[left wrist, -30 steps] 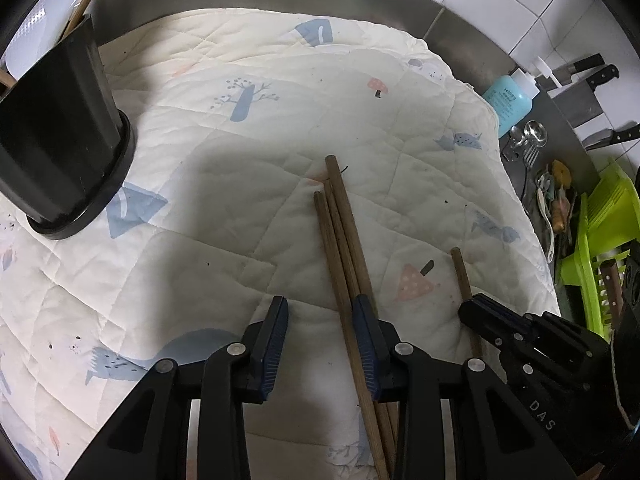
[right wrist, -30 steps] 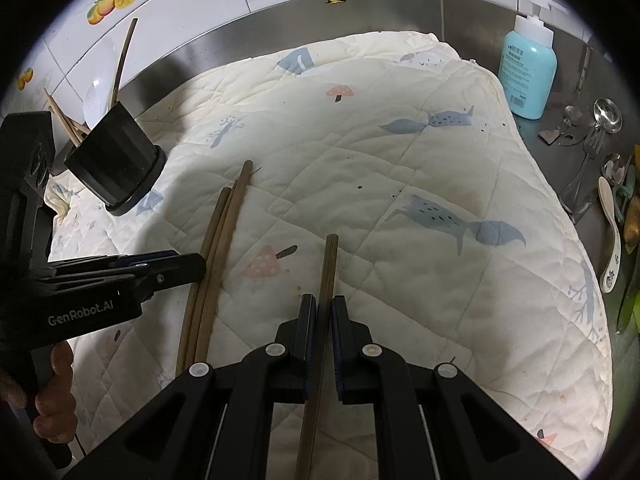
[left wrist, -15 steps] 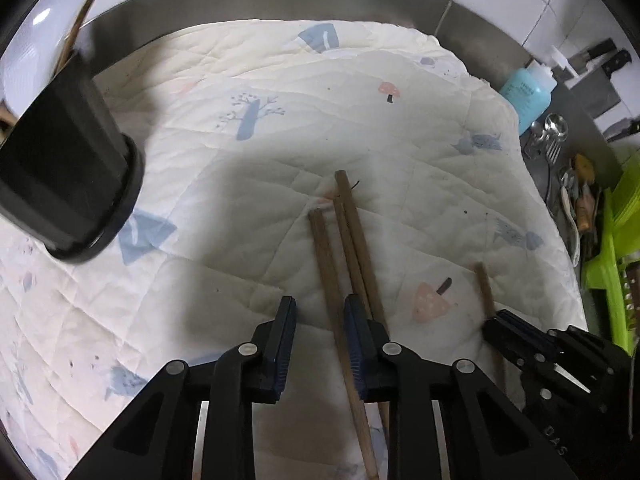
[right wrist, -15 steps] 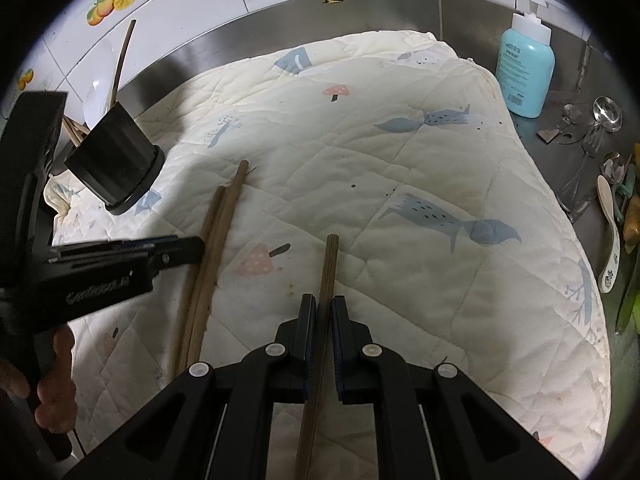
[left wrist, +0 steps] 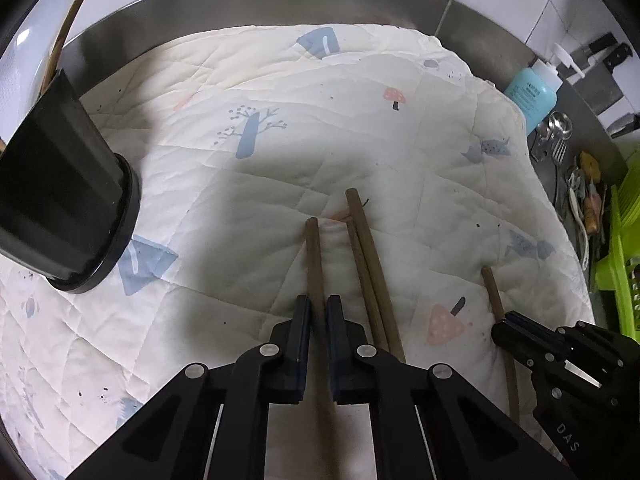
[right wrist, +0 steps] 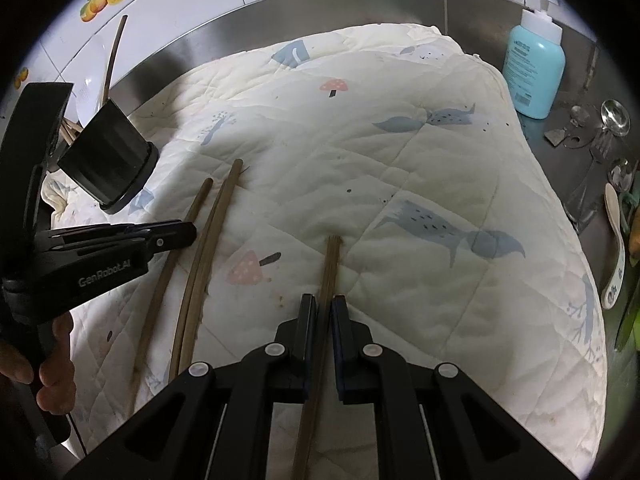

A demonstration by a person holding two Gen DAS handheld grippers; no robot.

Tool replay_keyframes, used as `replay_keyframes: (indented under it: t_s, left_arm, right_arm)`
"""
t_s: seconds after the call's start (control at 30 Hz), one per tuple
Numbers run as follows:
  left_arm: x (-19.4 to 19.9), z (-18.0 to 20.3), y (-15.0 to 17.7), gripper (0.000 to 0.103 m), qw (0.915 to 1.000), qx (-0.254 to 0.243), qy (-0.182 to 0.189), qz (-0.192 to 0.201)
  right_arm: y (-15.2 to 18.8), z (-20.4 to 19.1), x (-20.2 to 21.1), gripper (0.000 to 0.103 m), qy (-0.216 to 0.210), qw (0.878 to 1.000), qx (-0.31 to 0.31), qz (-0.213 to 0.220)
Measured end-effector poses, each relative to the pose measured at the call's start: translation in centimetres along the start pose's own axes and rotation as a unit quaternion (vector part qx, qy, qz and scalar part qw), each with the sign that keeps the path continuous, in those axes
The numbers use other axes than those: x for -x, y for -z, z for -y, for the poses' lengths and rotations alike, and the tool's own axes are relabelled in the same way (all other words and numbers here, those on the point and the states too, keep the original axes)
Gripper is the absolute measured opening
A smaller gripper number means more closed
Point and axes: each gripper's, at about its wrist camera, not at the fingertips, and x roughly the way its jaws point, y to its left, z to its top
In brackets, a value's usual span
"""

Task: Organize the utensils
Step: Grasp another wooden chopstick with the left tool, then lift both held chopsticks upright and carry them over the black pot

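Observation:
Several brown wooden chopsticks lie on a cream quilted cloth (left wrist: 360,120). My left gripper (left wrist: 318,300) is shut on one chopstick (left wrist: 313,256), pinched between the blue pads. Just right of it a loose pair of chopsticks (left wrist: 366,256) lies side by side. My right gripper (right wrist: 324,300) is shut on another chopstick (right wrist: 331,264), apart on the right. The right wrist view shows the left gripper (right wrist: 192,234) at the left, on its chopstick (right wrist: 198,204). A black utensil holder (left wrist: 60,200) stands at the far left with sticks in it.
A blue pump bottle (right wrist: 534,72) stands at the cloth's back right corner. Metal spoons (right wrist: 616,112) and a white spoon (right wrist: 614,232) lie on the steel counter to the right. A green rack (left wrist: 622,240) and knives (left wrist: 600,48) are further right.
My left gripper slid left off the bundle and shut on one chopstick, drawing it away from the other two. The right gripper stayed still on its chopstick.

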Motion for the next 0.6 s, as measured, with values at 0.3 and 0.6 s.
replay_keyframes:
  t_s: [0.3, 0.6]
  left_arm:
    - [3.3, -2.4, 1.0, 0.007, 0.9975, 0.032, 0.046, 0.042]
    - [10.7, -5.0, 1.4, 0.007, 0.9891, 0.054, 0.068, 0.119]
  right_arm:
    - [-0.2, -0.7, 1.9, 0.01, -0.022, 0.999, 0.01, 0.04]
    - [-2.3, -3.3, 5.6, 0.009, -0.053, 0.993, 0.037, 0.103]
